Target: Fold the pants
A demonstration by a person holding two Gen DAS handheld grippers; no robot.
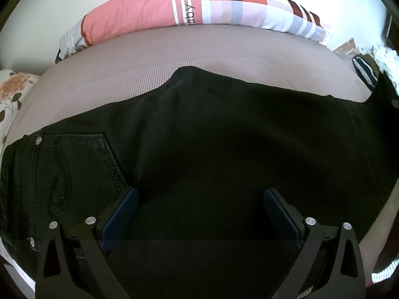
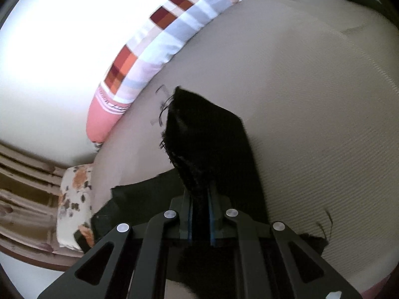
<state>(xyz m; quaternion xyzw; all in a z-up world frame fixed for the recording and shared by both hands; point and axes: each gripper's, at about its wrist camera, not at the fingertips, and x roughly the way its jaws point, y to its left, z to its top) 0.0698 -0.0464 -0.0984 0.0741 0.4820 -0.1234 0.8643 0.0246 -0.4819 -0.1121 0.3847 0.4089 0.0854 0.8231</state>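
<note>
Garment: black denim pants (image 1: 212, 134) lie across the taupe woven mattress (image 1: 154, 49), back pocket (image 1: 79, 159) uppermost at the waist end.
Left claw (image 1: 200, 209): jaws spread wide, blue pads (image 1: 124, 211) hovering low over the seat of the pants; nothing is gripped.
Right claw (image 2: 199, 214): jaws drawn narrow, clamped on a frayed leg hem (image 2: 197, 134) which stands raised above the mattress (image 2: 311, 99).
Step in hand: judged to be the lengthwise fold, hem end lifted for carrying toward the waist.
Next move: appears to call for the right claw to bring the hem over to the waistband, while the left claw pins or pinches the seat so the cloth does not drag.
Left view only: the pocket, its rivets, the full spread of the pants, lettering on the pink and checked pillow (image 1: 174, 10).
Right view only: the grip on the hem, loose threads, a floral cushion (image 2: 74, 199) at the bed's edge.
Risk: slack denim may slip sideways.
</note>
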